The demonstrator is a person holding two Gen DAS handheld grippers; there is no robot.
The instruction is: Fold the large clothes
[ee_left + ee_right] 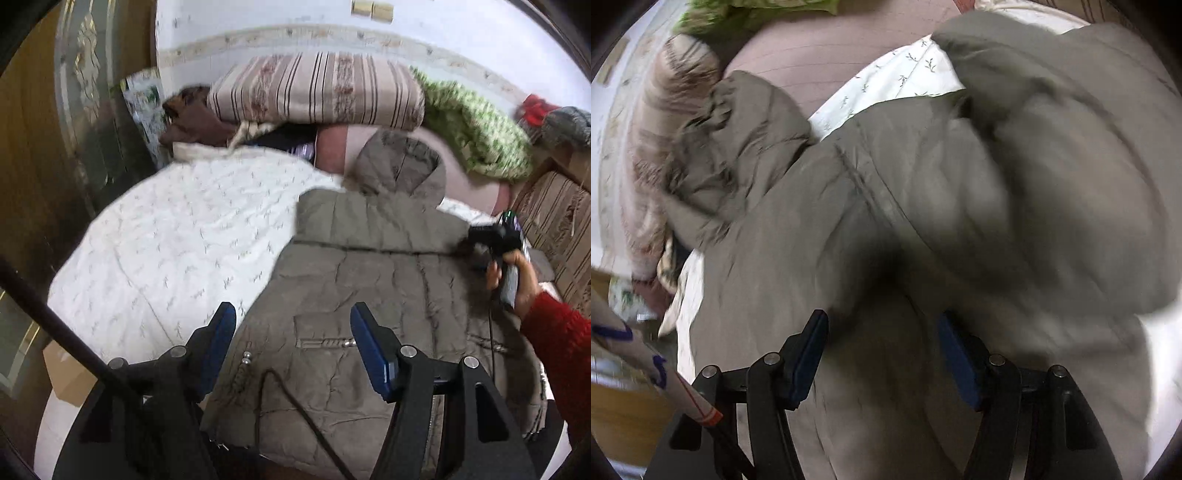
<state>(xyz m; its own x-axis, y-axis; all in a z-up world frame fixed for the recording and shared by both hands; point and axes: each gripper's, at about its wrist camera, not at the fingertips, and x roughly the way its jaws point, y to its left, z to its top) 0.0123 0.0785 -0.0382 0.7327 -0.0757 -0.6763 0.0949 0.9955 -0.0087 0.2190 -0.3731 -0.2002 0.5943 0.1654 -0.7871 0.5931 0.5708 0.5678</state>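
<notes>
Left wrist: jacket (369, 266) beneath spread left gripper (293, 317).

A bed carries everything here, covered by a white quilted bedspread (177, 236) printed with small grey-green sprigs. On it lies 1 grey-brown padded hooded coat (369, 280), spread flat with its hood (402, 166) toward the head of the bed, where the hood rests on a pink cover (332, 151). At the head end a striped folded quilt (317, 88) is stacked, with a brown garment (195, 118) just beside it on the left and a green-and-white patterned blanket (476, 125) bunched on the right. From the right wrist camera, the coat (886, 221) fills most of the bedspread (905, 77), blurred.
</notes>
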